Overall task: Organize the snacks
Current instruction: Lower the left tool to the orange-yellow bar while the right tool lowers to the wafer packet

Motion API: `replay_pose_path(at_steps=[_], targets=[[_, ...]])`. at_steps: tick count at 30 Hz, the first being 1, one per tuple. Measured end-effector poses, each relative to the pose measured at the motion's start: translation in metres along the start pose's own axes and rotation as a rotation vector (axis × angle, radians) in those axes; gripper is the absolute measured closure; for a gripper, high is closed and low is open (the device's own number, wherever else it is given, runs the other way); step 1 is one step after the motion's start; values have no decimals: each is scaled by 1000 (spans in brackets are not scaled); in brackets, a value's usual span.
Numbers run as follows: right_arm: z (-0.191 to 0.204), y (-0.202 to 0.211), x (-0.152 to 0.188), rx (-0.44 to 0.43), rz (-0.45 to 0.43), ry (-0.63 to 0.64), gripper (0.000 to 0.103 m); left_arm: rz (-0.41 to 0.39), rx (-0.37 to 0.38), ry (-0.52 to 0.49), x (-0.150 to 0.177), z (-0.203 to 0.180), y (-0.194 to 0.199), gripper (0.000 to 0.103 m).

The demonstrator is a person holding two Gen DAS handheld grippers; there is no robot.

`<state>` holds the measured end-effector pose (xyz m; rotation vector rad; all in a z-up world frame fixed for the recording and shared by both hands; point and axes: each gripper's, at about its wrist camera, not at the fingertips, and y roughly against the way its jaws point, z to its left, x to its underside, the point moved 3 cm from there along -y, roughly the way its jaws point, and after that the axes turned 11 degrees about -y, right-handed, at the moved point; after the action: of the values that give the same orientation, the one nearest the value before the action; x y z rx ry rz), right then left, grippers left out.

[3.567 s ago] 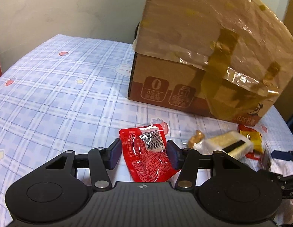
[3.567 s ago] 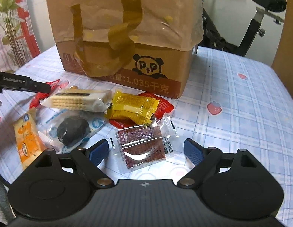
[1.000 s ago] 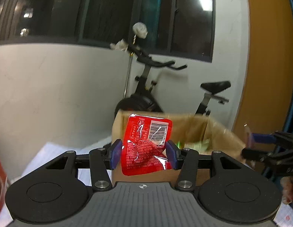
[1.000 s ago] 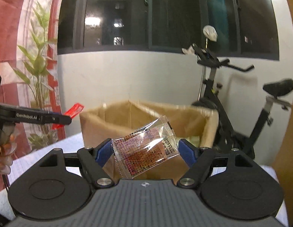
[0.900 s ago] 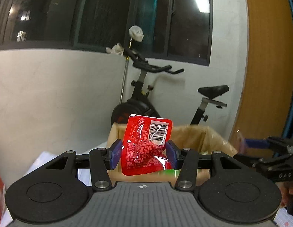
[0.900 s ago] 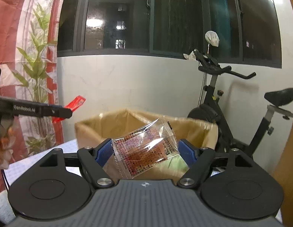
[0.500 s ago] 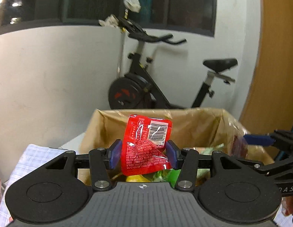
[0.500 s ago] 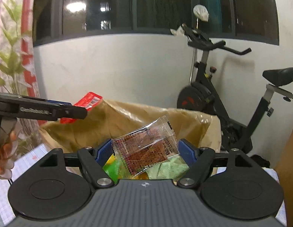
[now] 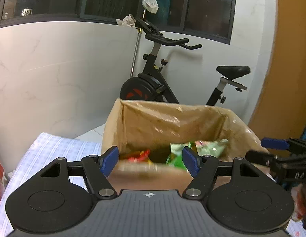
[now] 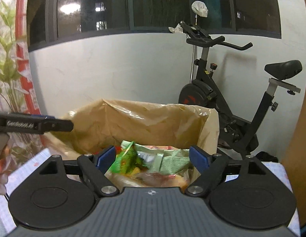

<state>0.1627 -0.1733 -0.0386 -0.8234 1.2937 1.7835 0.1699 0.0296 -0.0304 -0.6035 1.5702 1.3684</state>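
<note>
White wall, dark windows and a black exercise bike [image 9: 168, 79] stand behind my work. Below them, a cardboard box [image 9: 151, 179] lined with tan plastic sits on a blue checked tablecloth [image 9: 44, 154]. My left gripper [image 9: 151, 159] is above the box's near rim, blue pads spread wide, nothing between them. My right gripper [image 10: 152, 157] is likewise parted and empty over the same box. Snack packets [image 10: 153, 161], green and red, lie heaped inside the box; their outlines are blurred. Each gripper shows at the edge of the other's view
</note>
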Motion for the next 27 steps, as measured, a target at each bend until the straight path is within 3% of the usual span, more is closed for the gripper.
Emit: replay_pose_path(at_steps=[8,12,18,27], targets=[[13,46,18,-84,-22,-96,19,83,13,60,51,2,31,31],[19,54,40,-84,-11,-90,19,189,53,121,100,-6,33,34],[23,48,97,-44,88,-74,19,313,94,185,152,-20,29,36],[21,46,169,39,224,37,19,464,205,284,194,-45,16,35]])
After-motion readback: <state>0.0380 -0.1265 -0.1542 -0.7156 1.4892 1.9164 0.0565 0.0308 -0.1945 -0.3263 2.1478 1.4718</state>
